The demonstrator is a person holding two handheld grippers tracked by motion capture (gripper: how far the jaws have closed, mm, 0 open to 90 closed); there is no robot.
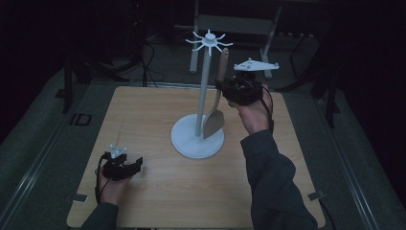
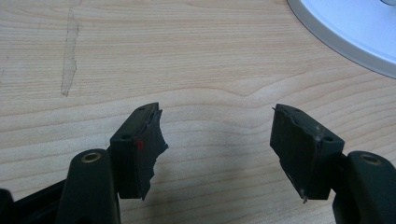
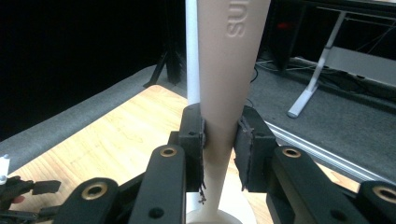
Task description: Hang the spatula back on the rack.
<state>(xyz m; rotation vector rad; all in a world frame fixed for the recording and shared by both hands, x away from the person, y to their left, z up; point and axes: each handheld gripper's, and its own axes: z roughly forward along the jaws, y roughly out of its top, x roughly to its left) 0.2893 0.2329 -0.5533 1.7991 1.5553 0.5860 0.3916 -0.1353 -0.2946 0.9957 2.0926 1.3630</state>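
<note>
Right gripper view: right tool [image 3: 219,144] clamped on spatula [image 3: 229,70] handle (upright); left tool [image 2: 217,140] spread, empty.

The surface [image 1: 158,191] is pale wood with rounded corners, its grain running crosswise — a faint pale scuff [image 2: 69,51] marks it in the left gripper view. A grey padded border [image 1: 38,143] frames it on all sides, with a metal rail [image 1: 28,177] along the left. Beyond the far edge the room is dark — a white-legged frame [image 1: 239,28] stands on grey floor, and black cables [image 1: 148,67] trail across that floor near it.
</note>
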